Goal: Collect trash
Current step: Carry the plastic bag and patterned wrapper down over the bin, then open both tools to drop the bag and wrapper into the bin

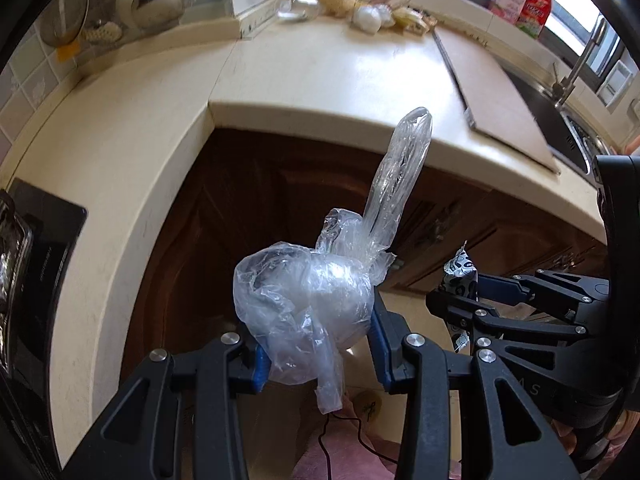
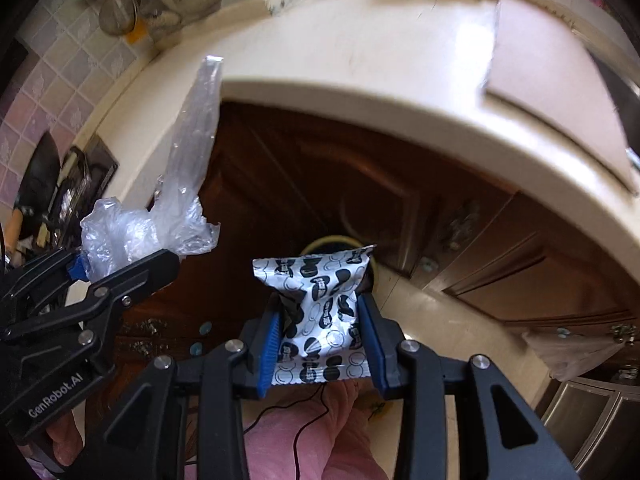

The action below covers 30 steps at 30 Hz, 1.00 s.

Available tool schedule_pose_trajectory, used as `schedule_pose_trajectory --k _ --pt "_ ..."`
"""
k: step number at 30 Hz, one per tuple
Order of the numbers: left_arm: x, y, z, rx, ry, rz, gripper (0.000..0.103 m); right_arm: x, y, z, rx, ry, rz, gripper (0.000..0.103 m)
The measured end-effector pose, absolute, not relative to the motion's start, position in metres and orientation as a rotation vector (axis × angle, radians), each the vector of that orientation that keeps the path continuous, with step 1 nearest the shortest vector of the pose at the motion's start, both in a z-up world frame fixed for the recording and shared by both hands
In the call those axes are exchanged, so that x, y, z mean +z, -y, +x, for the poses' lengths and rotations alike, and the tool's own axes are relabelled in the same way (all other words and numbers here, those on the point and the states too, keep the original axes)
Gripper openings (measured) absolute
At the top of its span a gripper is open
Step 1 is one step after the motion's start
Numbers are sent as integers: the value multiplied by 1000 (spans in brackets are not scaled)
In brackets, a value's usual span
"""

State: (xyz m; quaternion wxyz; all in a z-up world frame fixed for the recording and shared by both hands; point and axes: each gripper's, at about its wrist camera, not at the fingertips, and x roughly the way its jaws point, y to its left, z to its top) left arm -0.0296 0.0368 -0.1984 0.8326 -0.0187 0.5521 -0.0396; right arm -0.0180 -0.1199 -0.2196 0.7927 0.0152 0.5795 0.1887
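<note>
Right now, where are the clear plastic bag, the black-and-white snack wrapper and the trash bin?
clear plastic bag (image 1: 304, 300): left wrist view, crumpled bulge.
black-and-white snack wrapper (image 2: 320, 316): right wrist view, middle of the printed face.
trash bin (image 2: 332, 240): right wrist view, yellowish rim above the wrapper.

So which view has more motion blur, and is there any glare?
Right wrist: cream countertop and its clutter smeared, black-and-white snack wrapper sharp. Left wrist: crisper, bright window blown out, glare on crumpled clear plastic bag.

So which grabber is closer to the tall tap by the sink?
The right. The tap stands far right on the counter; the right gripper, holding a snack wrapper, is on that side, while the left gripper, holding a plastic bag, is farther over.
</note>
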Motion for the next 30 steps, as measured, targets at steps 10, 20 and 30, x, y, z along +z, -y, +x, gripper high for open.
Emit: schedule_pose_trajectory --k 10,20,30 --pt "-290 -58 -17 -36 -1286 -41 39 -315 91 0 412 -1378 42 38" --pt "-414 -74 17 -50 -1373 -75 39 -441 73 42 403 -1491 78 39" --pt "-500 -82 46 -18 -1397 -8 72 -535 73 70 349 -1529 140 47"
